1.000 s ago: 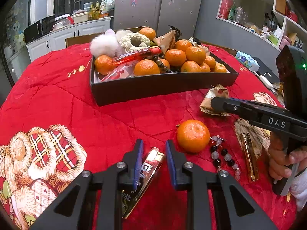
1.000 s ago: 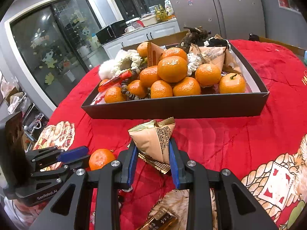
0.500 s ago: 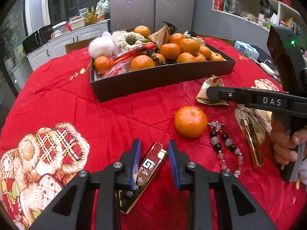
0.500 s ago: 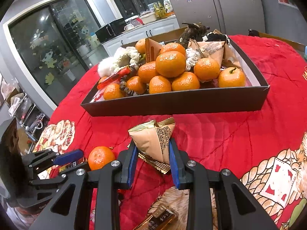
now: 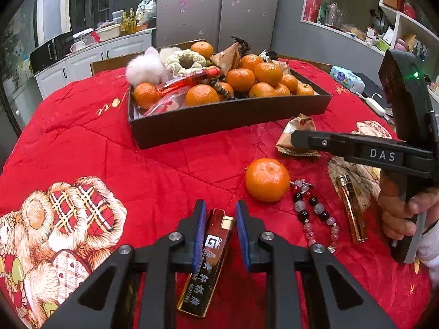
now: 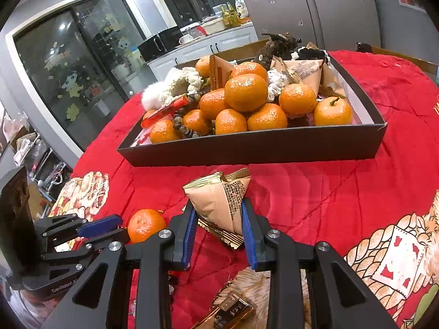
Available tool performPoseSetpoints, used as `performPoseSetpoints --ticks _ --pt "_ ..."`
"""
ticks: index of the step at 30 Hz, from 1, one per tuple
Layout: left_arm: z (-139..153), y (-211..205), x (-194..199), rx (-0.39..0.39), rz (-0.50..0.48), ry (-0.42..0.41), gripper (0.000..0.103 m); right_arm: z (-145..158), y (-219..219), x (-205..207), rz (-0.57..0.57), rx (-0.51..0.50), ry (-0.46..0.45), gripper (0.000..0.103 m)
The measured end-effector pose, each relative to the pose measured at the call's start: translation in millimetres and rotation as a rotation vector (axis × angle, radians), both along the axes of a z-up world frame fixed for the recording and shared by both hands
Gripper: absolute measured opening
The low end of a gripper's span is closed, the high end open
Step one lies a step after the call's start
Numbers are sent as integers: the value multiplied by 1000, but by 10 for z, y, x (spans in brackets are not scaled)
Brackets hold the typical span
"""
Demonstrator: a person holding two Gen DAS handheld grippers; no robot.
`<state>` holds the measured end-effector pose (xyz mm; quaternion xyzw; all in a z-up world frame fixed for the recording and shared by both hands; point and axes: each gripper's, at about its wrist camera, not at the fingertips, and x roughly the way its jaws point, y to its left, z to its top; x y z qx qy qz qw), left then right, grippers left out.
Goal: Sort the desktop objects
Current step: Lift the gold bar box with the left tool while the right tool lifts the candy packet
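Observation:
A red-and-gold lighter [image 5: 212, 249] lies lengthwise between the blue pads of my left gripper [image 5: 219, 205], whose jaws are closing and touch it on both sides. My right gripper [image 6: 218, 205] is shut on a tan triangular snack packet [image 6: 219, 200] resting on the red cloth just in front of the black tray [image 6: 260, 148]. The tray [image 5: 219, 120] holds several mandarins, packets, a red lighter, beads and fluffy scrunchies. In the right wrist view my left gripper [image 6: 120, 226] shows low at the left.
A loose mandarin [image 5: 267, 179], a bead bracelet [image 5: 312, 211] and a second gold lighter [image 5: 352, 211] lie on the cloth between the grippers. A person's hand [image 5: 397, 213] holds the right gripper [image 5: 295, 138]. Shelves and cabinets stand beyond the table.
The left jaws have narrowed around the red-and-gold lighter, which has swung from slanted into line with the fingers. The right gripper and its packet have not moved.

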<state>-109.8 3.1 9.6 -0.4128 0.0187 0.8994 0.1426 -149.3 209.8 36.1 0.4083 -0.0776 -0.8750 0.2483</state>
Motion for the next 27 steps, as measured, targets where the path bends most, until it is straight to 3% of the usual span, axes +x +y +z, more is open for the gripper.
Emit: performPoseSetpoints --ticks 27 --pt "485 -96 25 66 34 110 22 315 -30 95 -5 8 89 29"
